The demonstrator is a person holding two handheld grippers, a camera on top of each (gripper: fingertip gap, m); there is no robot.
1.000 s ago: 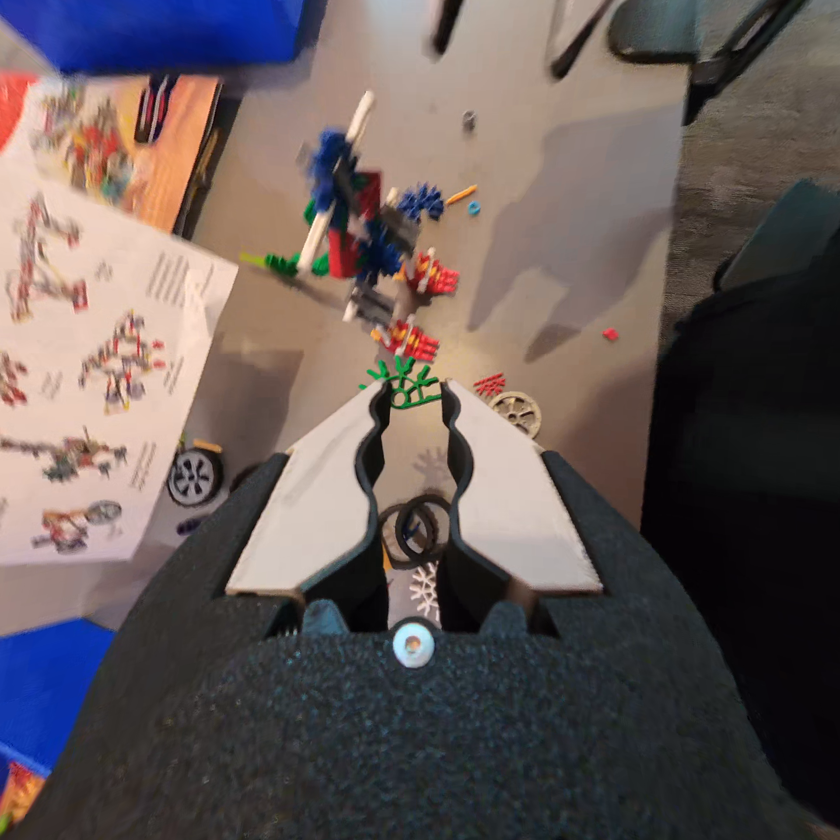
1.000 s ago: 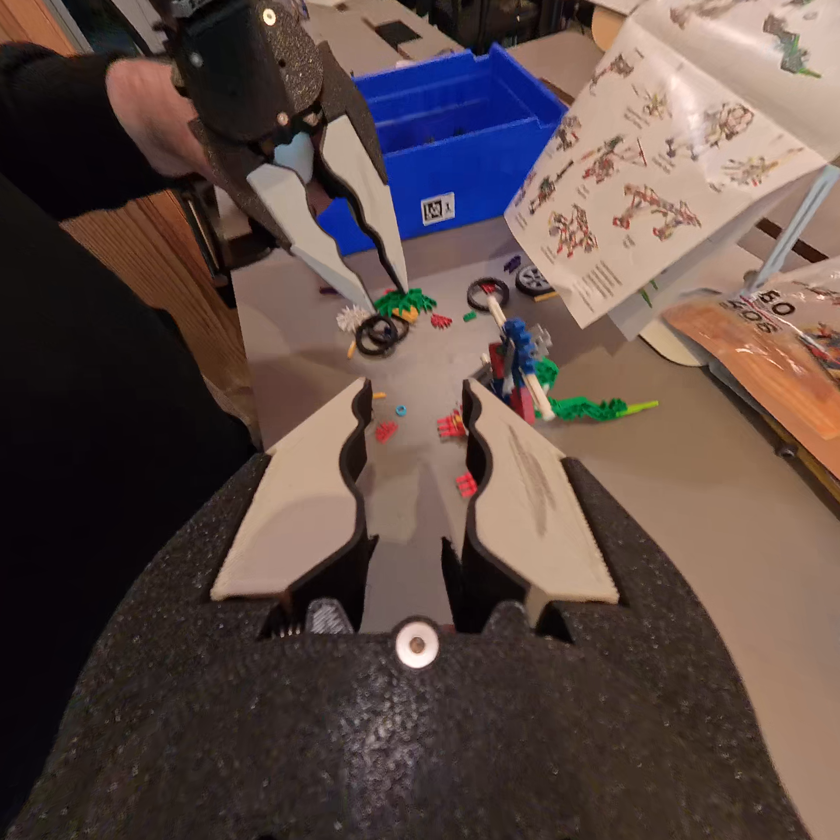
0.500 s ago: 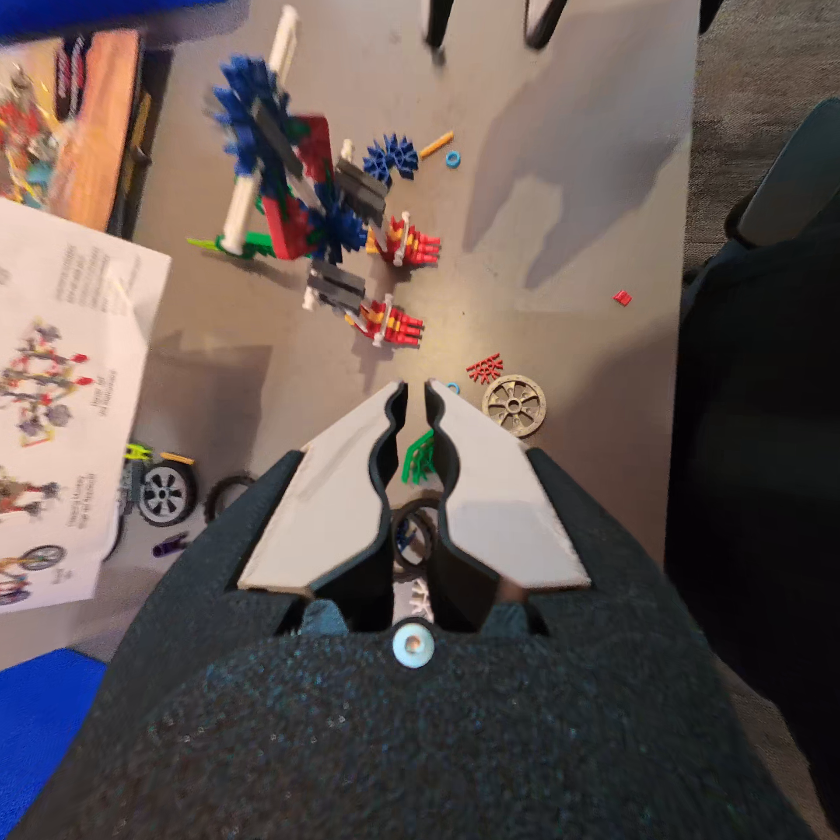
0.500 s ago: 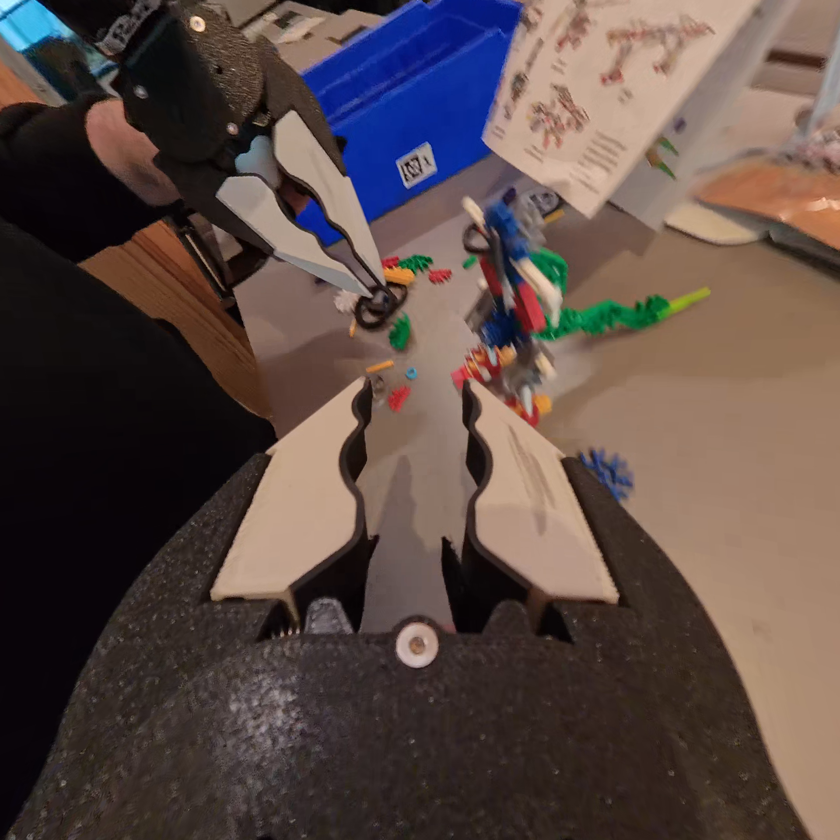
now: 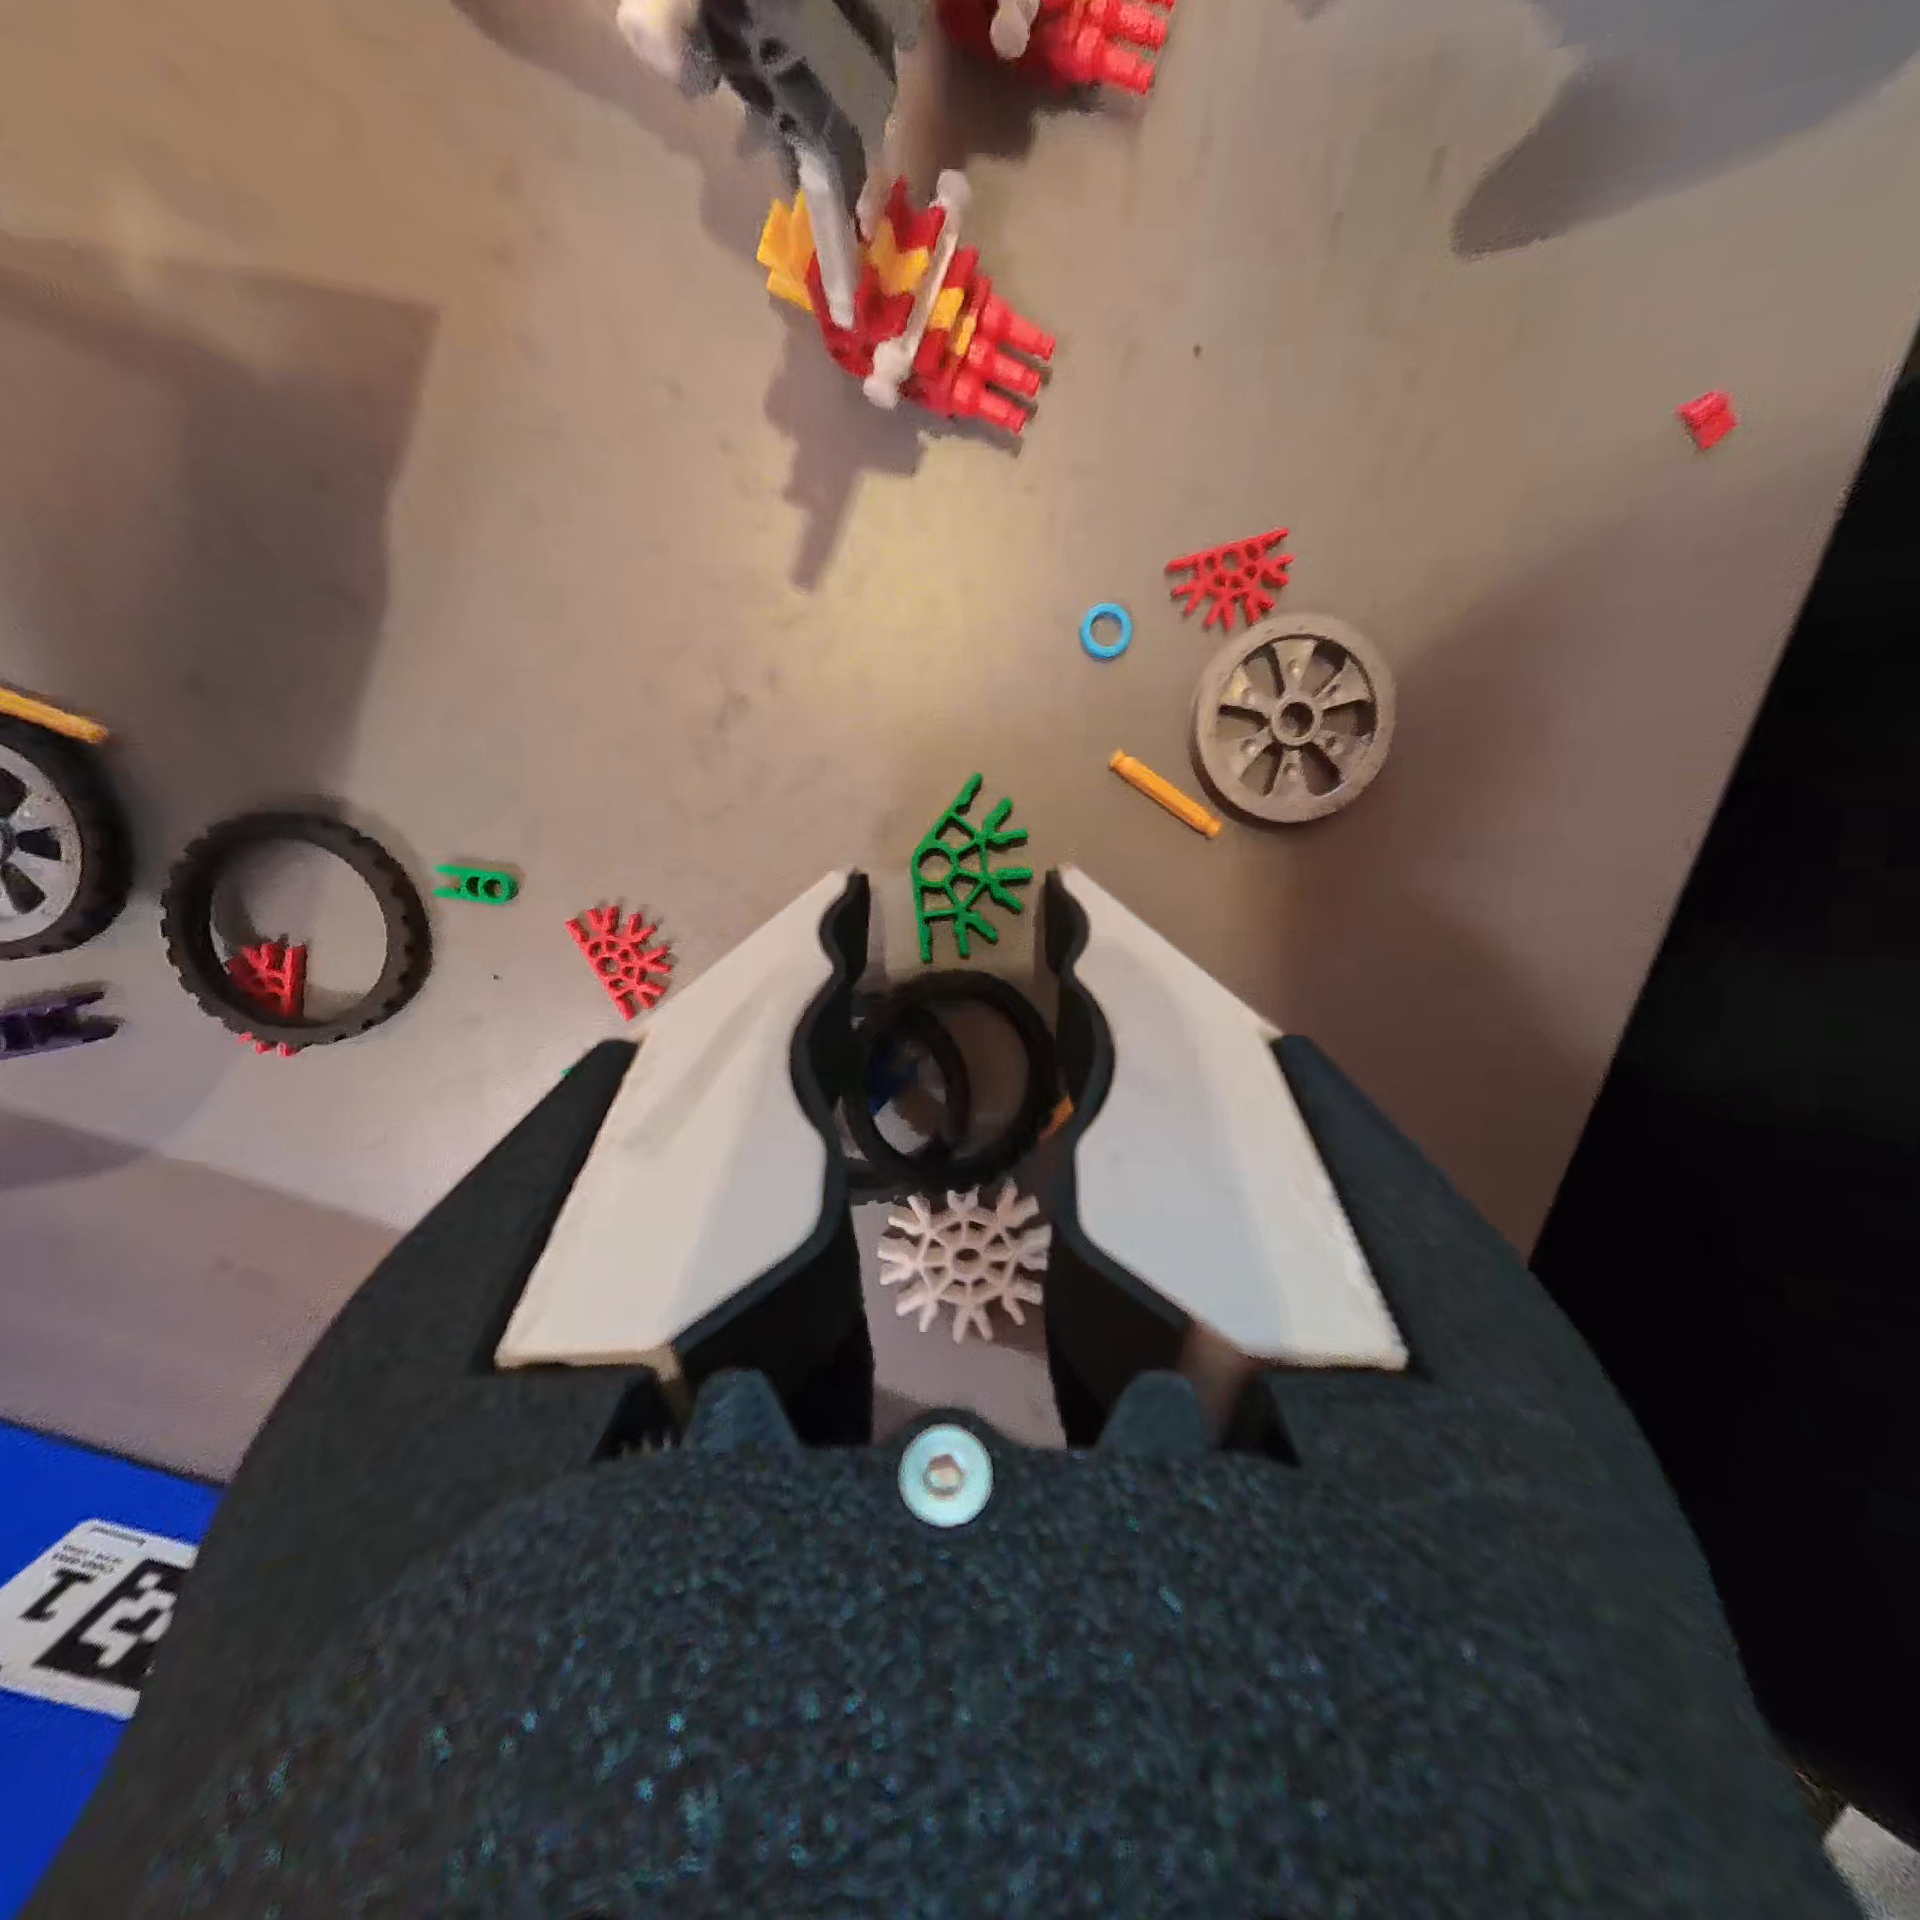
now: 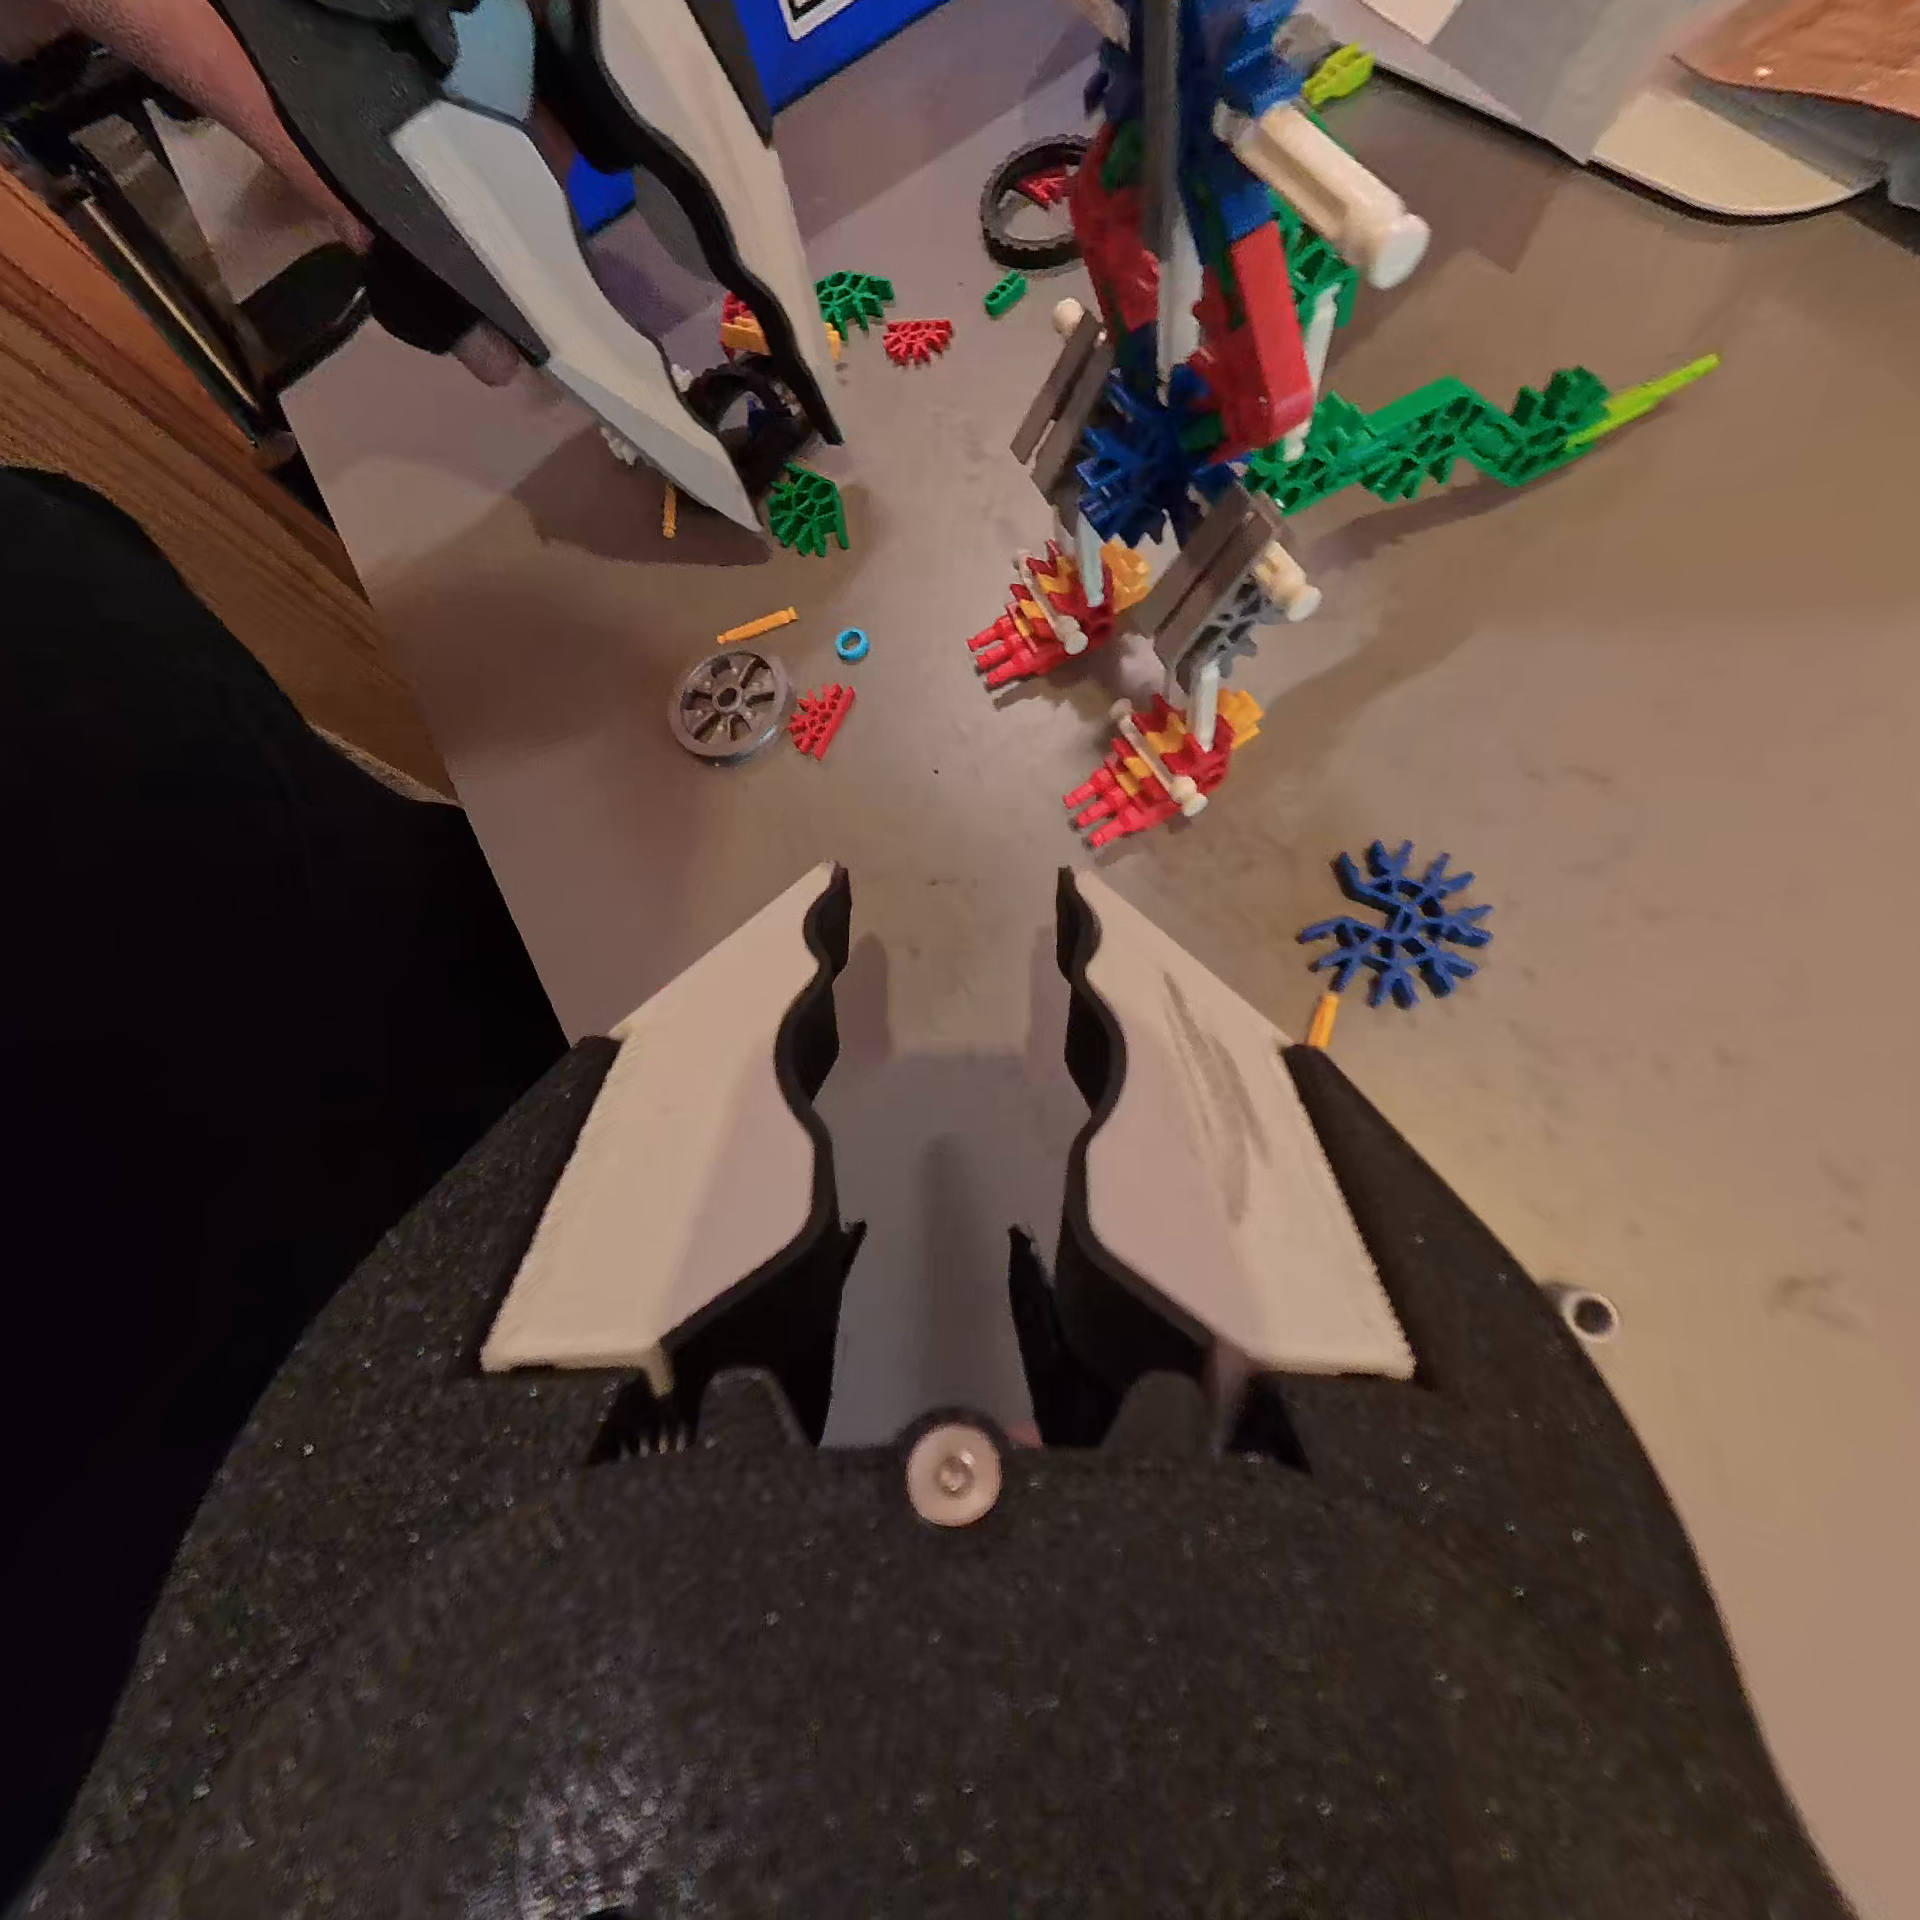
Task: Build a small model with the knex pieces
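Hovering low over bench [image 5: 623, 644], my left claw [image 5: 951, 894] had reopened wide, dropping green connector [image 5: 966, 868]; black rings [image 5: 940, 1075] lay between fingers. Right claw [image 6: 951, 894] gaped empty.

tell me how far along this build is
Done: a blue, red and white toy model stands assembled on the table. In hand: nothing is gripped. The left claw is open astride two black rings, and the right claw is open and empty. Left: a green connector, wheel hub, blue connector and red connector lie loose.
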